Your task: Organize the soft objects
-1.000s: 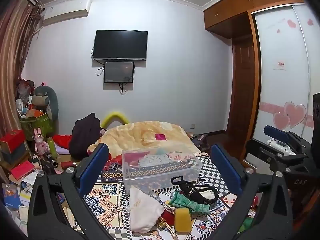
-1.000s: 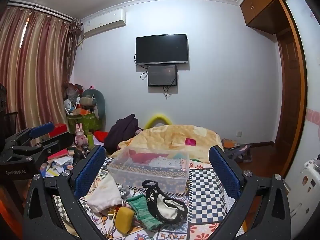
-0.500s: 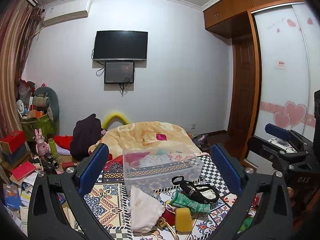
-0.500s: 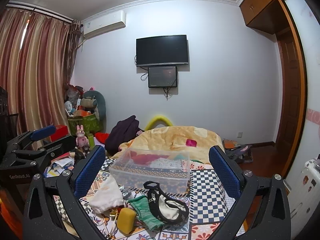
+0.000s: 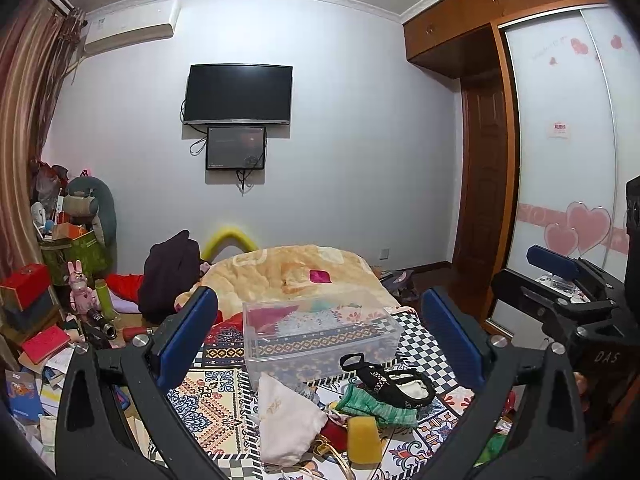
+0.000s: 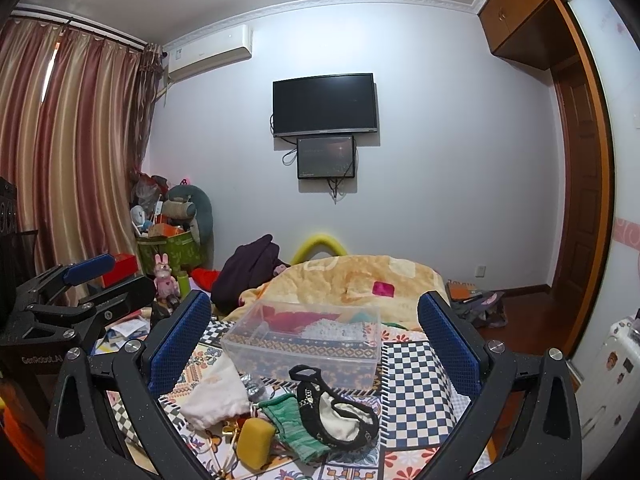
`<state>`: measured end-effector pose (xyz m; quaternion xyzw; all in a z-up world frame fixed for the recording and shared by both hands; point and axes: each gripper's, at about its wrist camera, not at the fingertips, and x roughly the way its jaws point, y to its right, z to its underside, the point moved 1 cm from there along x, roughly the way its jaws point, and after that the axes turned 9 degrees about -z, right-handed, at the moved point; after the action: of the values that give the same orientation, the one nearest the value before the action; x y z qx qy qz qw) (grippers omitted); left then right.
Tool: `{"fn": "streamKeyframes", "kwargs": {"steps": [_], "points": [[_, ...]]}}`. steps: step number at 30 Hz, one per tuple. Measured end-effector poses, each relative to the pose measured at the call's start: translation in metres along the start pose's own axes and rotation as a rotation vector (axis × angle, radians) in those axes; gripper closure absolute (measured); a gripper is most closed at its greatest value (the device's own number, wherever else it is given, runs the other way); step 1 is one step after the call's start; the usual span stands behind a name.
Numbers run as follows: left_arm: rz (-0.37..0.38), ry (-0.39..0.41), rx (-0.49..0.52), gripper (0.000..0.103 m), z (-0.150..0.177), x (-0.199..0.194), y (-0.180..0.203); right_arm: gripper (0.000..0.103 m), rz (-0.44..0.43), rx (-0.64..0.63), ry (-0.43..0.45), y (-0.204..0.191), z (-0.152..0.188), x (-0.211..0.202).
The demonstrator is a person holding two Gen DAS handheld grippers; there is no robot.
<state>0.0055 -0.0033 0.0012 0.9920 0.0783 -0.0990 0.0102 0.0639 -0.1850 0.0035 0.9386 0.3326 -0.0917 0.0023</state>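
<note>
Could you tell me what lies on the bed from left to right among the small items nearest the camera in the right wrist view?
white cloth pouch → yellow sponge → green knitted cloth → black-edged cap, all in front of the clear plastic box.

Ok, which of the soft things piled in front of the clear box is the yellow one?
The sponge, the small blocky piece nearest the camera, beside the green cloth.

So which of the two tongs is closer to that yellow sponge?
Probably the left, narrowly. The yellow sponge lies roughly centred before the left tongs; for the right tongs it lies off to their left. Both hover open, touching nothing.
</note>
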Motion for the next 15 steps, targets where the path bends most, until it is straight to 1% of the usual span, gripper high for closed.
{"fn": "streamKeyframes", "kwargs": {"steps": [15], "points": [[0.003,0.003,0.002,0.000,-0.0032,-0.0012,-0.0004,0.000,0.001,0.005,0.012,-0.0005,0.0011,-0.0017]]}}
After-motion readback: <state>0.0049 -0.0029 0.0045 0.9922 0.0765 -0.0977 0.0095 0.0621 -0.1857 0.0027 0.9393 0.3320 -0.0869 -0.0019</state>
